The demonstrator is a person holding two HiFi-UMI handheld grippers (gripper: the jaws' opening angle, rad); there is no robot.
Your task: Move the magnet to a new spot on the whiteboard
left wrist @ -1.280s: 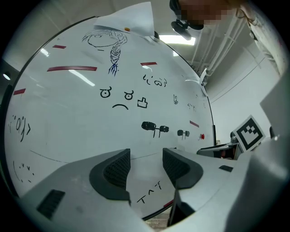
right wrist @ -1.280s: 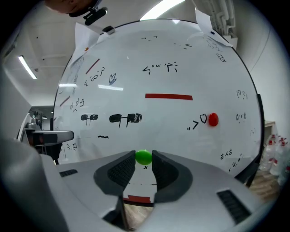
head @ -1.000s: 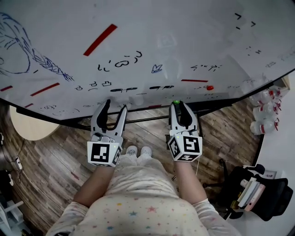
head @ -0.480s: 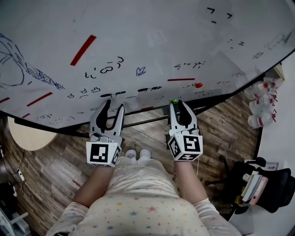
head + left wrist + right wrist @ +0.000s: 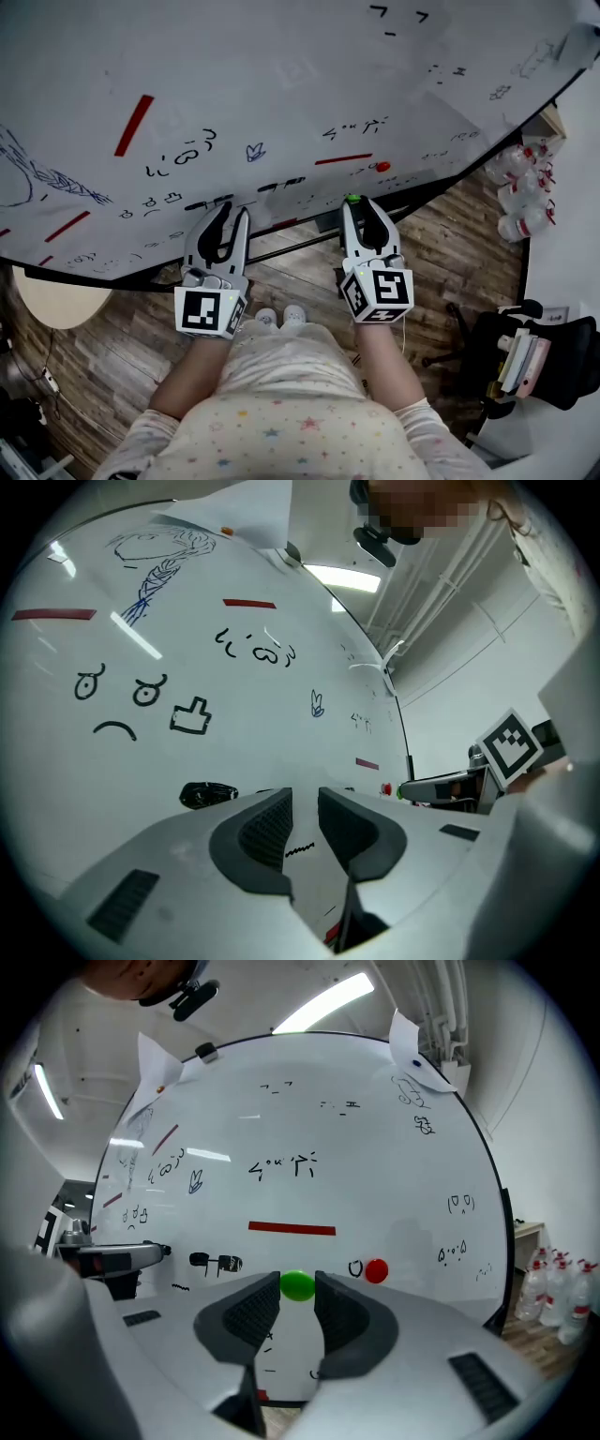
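The right gripper [image 5: 298,1299] has its fingers narrowed onto a small round glossy green magnet [image 5: 298,1284], pinched at their tips. The magnet sits low before the white whiteboard [image 5: 375,1147], near a round red magnet [image 5: 376,1271]. The left gripper [image 5: 305,810] has its fingers slightly apart and empty.

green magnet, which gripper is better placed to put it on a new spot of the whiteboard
Right. The right gripper has the green magnet pinched between its jaw tips, pointed at the whiteboard. The left gripper is empty, its jaws slightly apart.
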